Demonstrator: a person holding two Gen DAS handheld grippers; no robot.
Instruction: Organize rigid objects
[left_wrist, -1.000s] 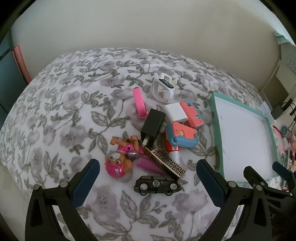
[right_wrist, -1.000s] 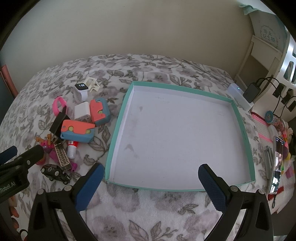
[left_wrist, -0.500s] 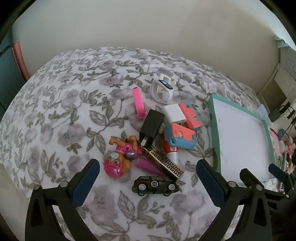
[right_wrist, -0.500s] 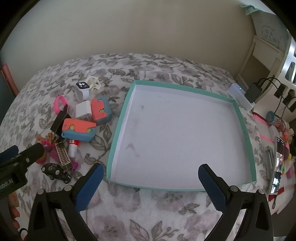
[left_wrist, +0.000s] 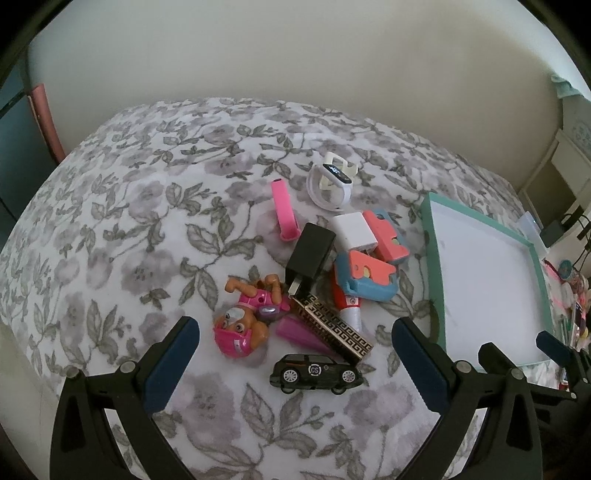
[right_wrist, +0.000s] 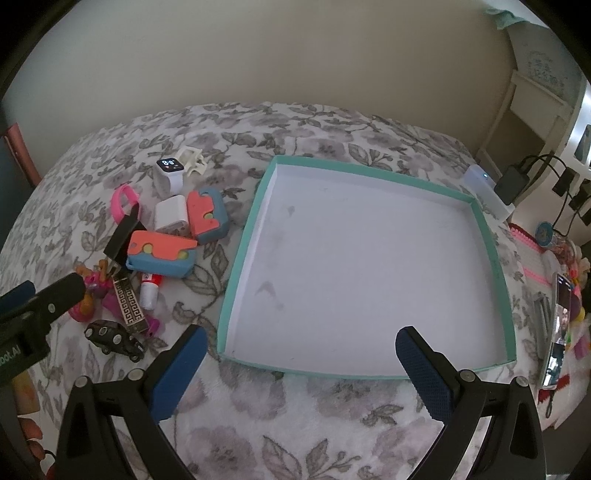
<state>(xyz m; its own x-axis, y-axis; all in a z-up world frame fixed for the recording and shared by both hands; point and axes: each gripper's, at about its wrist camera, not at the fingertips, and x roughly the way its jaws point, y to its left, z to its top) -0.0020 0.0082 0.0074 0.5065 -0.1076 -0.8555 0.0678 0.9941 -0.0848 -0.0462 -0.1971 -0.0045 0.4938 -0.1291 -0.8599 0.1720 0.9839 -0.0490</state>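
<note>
The pen (left_wrist: 346, 302) lies half buried under the blue-and-orange block (left_wrist: 365, 278) mid-frame, toy car (left_wrist: 314, 373) nearest; my left gripper (left_wrist: 295, 358) hovers wide open and empty above the pile, my right gripper (right_wrist: 301, 365) likewise spread and empty over the tray (right_wrist: 491, 243) edge at lower centre.

Left gripper (left_wrist: 295, 354), black angular plastic arms, dark blue textured pads (left_wrist: 171, 363), silver screws at joints, right gripper (right_wrist: 301, 371) identical build, white partial lettering on left gripper body in right wrist view.
</note>
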